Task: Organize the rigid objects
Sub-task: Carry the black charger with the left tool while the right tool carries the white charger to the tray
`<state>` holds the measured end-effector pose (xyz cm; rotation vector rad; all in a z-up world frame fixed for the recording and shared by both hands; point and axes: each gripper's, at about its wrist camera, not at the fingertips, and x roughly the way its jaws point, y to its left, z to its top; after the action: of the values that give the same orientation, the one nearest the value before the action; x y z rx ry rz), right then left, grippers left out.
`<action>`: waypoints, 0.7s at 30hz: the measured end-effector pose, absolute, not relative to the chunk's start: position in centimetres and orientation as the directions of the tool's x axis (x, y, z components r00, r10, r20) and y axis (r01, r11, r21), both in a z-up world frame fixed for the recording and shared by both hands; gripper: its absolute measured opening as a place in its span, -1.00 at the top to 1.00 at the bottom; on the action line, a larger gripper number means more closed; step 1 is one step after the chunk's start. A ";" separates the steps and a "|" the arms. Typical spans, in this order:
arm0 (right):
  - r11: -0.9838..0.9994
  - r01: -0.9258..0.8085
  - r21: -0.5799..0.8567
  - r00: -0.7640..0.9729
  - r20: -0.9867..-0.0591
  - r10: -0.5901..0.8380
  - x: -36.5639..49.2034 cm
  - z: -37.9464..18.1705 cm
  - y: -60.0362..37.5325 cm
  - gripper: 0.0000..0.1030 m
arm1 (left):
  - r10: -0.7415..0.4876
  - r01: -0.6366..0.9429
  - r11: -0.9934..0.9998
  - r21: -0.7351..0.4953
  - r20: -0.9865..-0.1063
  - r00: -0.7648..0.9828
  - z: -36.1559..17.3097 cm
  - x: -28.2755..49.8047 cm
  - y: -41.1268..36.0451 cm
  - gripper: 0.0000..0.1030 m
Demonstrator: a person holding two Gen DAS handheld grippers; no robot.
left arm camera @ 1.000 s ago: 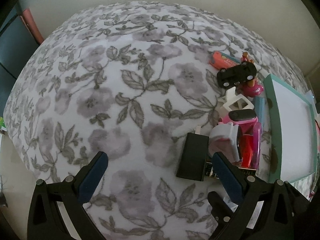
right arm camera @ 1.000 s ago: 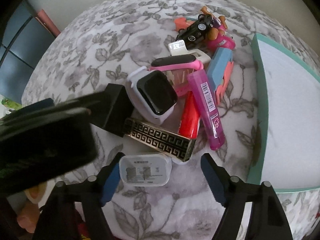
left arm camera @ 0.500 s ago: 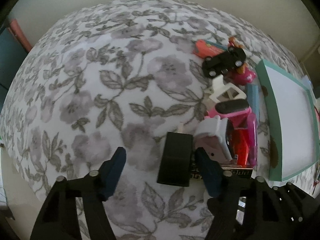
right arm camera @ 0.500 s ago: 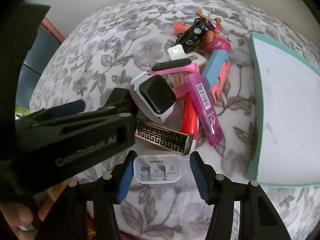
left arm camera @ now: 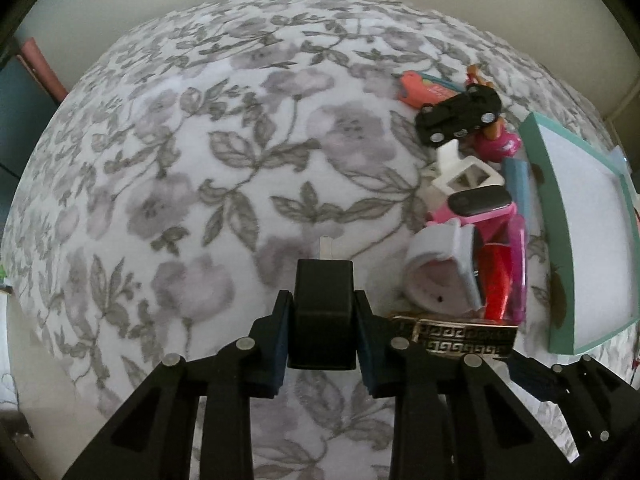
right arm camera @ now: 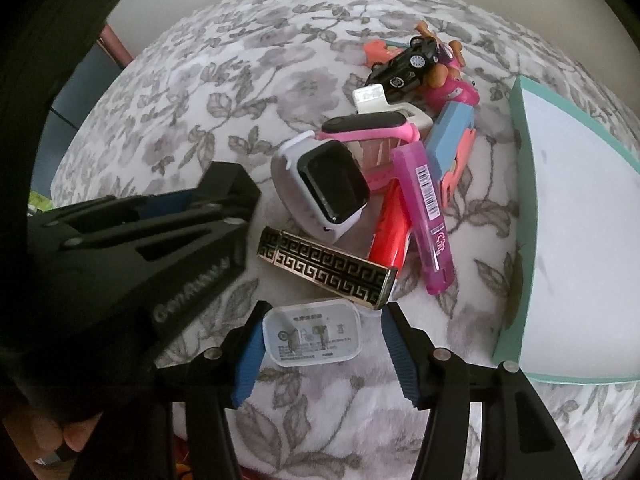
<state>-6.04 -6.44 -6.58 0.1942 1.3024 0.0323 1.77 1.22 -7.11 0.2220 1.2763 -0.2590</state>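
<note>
On the floral bed cover [left arm camera: 248, 168], left fingers [left arm camera: 280, 340] are clamping the black charger [left arm camera: 322, 312] lengthwise; right fingers [right arm camera: 250, 354], half-open, are straddling the white charger [right arm camera: 312, 334].

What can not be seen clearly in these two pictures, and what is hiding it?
- Right wrist view: the left gripper hides most of the black charger.
- Right wrist view: the print on the white charger is too small to read.
- Left wrist view: the gold-patterned case is partly behind the gripper's frame.
- Both views: the teal tray is cut off at the right edge.
</note>
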 end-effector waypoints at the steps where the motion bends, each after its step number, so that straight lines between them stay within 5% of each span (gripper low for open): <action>1: 0.984 0.081 0.159 0.264 -0.955 0.132 -6.1 -6.6 -6.4 -0.16 | -0.064 0.309 0.951 0.022 -0.962 0.266 -7.1 1.7 1.5 0.40; 18: 0.994 0.046 0.097 0.230 -0.969 0.084 -5.2 -8.3 -4.7 -0.16 | -0.062 0.287 0.958 0.010 -0.969 0.240 -8.1 1.6 3.9 0.40; 21: 0.994 0.036 0.103 0.246 -0.965 0.091 -5.4 -7.9 -4.5 0.10 | -0.059 0.282 0.959 0.013 -0.968 0.243 -8.5 1.9 3.4 0.40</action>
<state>-5.44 -4.48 -7.87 0.1122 1.3225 0.0376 1.90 3.44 -8.54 0.1993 1.3072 -0.2353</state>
